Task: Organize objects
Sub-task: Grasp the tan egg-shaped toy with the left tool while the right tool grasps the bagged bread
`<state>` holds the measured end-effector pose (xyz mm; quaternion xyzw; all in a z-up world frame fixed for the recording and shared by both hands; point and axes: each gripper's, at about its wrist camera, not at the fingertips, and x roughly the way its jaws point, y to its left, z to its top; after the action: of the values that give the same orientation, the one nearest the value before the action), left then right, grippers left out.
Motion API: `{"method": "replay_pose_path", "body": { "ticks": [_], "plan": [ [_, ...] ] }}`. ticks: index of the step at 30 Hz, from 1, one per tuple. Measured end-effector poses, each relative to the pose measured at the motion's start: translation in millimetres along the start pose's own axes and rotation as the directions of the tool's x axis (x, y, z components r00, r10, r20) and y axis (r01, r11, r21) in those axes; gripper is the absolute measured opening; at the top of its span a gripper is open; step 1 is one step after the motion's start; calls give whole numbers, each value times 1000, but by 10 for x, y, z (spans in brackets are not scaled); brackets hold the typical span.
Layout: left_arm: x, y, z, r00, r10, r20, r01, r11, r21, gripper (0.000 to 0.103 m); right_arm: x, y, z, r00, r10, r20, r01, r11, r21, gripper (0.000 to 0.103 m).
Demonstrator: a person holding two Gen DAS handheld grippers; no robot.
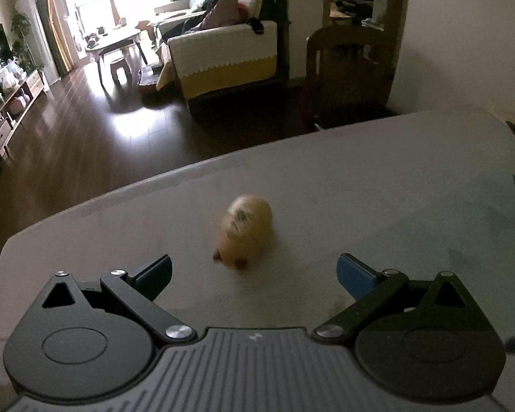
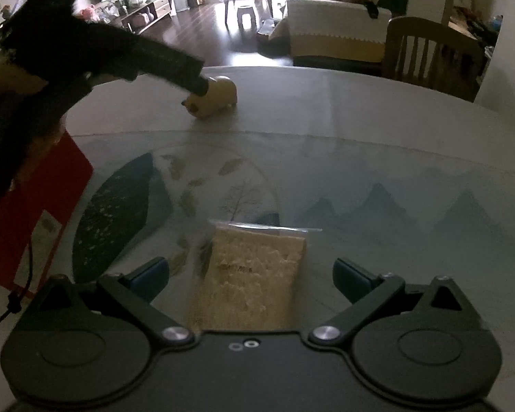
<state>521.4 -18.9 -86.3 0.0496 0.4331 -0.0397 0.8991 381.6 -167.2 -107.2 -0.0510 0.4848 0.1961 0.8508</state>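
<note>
Toy animal stands on table beyond bagged bread, chair behind

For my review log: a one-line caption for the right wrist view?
Open right gripper over bagged bread slice; left gripper reaches toy pig on table.

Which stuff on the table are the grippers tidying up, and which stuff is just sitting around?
For the job:
- toy animal, in front of the open left gripper
- bagged bread slice, between the open right gripper fingers

Just lying about:
- red box at the table edge
- wooden chair behind the table
- sofa in the room beyond
</note>
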Motion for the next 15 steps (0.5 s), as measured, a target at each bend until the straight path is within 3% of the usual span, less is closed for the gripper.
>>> {"method": "replay_pose_path", "body": {
  "ticks": [15],
  "plan": [
    [804,108,150,999,15,-46,-15,1000,-8,103,432,-33,-15,997,-44,-70,45,999,9,102]
  ]
}}
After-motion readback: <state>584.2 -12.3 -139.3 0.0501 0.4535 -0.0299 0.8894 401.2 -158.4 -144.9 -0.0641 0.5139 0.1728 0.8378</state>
